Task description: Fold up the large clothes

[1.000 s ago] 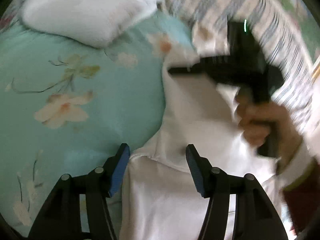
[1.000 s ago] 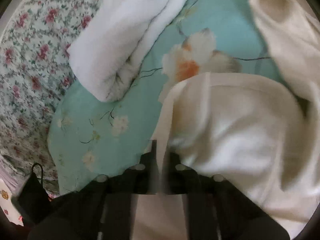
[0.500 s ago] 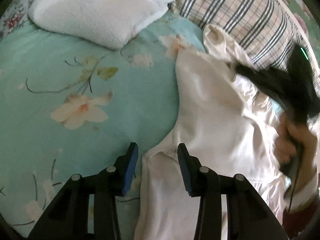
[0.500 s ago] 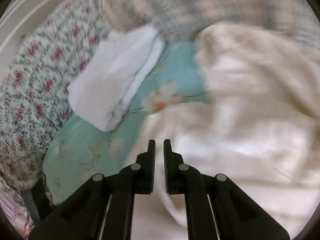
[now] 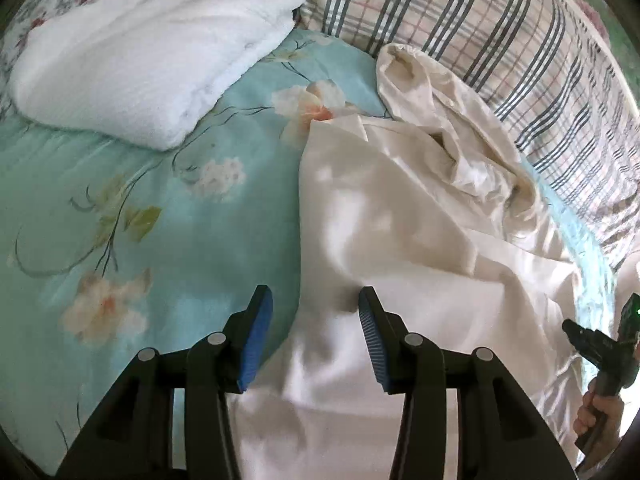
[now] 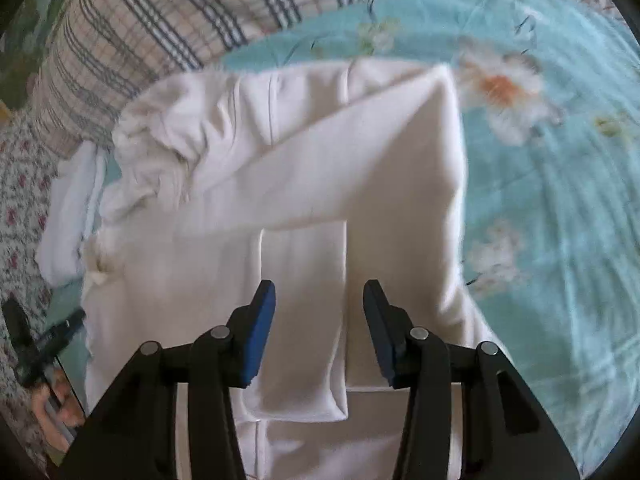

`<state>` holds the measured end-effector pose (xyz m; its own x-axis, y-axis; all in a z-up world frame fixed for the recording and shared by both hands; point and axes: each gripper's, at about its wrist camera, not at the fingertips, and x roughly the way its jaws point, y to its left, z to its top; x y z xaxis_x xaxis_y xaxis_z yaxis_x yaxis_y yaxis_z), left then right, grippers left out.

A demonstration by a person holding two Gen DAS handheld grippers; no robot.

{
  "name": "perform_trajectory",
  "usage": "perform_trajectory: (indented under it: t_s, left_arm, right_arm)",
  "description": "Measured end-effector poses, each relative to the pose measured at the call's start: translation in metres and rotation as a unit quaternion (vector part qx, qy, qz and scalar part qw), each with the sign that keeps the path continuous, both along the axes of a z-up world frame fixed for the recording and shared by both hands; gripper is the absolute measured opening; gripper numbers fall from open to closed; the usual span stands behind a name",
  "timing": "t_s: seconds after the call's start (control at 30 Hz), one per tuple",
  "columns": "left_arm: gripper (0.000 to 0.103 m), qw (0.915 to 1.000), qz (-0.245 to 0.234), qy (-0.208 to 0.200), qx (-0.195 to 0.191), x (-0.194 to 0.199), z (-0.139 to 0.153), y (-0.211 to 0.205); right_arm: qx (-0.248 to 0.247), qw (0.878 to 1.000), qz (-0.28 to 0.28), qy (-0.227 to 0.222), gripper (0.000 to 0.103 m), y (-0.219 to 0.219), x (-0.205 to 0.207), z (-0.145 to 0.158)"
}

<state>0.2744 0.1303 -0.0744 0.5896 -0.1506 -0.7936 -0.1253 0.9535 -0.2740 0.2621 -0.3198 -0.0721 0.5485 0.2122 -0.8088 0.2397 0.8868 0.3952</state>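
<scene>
A large cream satin garment lies on the bed, its left side folded in to a straight edge and its top bunched near the pillow. My left gripper hovers over that left edge, jaws opening, the pads clear of the cloth. In the right wrist view the same garment shows a sleeve folded down its middle. My right gripper hangs above that sleeve, jaws opening, gripping nothing. The right gripper's fingers show at the left view's right edge, held by a hand.
A folded white towel rests at the back left on the teal flowered sheet. A plaid pillow runs along the back. Rose-print bedding borders the sheet's far side.
My right gripper let go of the cream cloth, opened and swung away across the garment to its other side. The folded part now lies flat. The left gripper shifted slightly.
</scene>
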Motion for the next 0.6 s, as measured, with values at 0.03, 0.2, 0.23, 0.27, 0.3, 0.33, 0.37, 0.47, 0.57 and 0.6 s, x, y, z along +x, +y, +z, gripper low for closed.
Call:
perform_trajectory:
  t_s: [0.03,0.2,0.23,0.27,0.3,0.33,0.37,0.47,0.57,0.6]
  left_arm:
    - [0.045,1.0000,0.000,0.003,0.005,0.005,-0.002,-0.001]
    - [0.045,0.9996,0.005,0.022,0.017,0.026,-0.015,-0.004]
    - [0.045,0.9995,0.007,0.024,0.020,0.028,-0.016,-0.005]
    - [0.045,0.9994,0.007,0.024,0.024,0.029,-0.017,-0.007]
    - [0.046,0.9993,0.007,0.023,0.027,0.029,-0.017,-0.009]
    - [0.048,0.9992,0.007,0.023,0.032,0.029,-0.018,-0.010]
    - [0.049,0.9990,0.007,0.025,0.037,0.029,-0.020,-0.012]
    - [0.055,0.9988,0.008,0.024,0.041,0.029,-0.023,-0.017]
    - [0.056,0.9982,0.005,0.025,0.055,0.029,-0.025,-0.023]
    - [0.056,0.9981,0.005,0.024,0.056,0.029,-0.025,-0.023]
  right_arm:
    - [-0.013,1.000,0.009,0.010,0.048,0.006,0.007,-0.004]
    - [0.000,1.000,0.019,-0.011,0.004,0.020,0.017,0.005]
    - [-0.001,0.999,0.014,-0.041,0.004,0.020,0.012,0.018]
    - [-0.008,0.997,0.009,-0.077,0.004,0.019,0.004,0.035]
    - [-0.022,0.993,0.001,-0.114,0.004,0.018,-0.007,0.053]
    - [-0.033,0.990,-0.007,-0.133,0.004,0.017,-0.014,0.063]
    - [-0.039,0.989,-0.023,-0.144,0.004,0.013,-0.020,0.068]
    - [-0.058,0.993,-0.051,-0.086,0.005,0.000,-0.021,0.046]
    - [-0.062,0.996,-0.064,-0.002,0.005,-0.011,-0.018,0.015]
    - [-0.077,0.994,-0.079,-0.007,0.005,-0.011,-0.023,0.017]
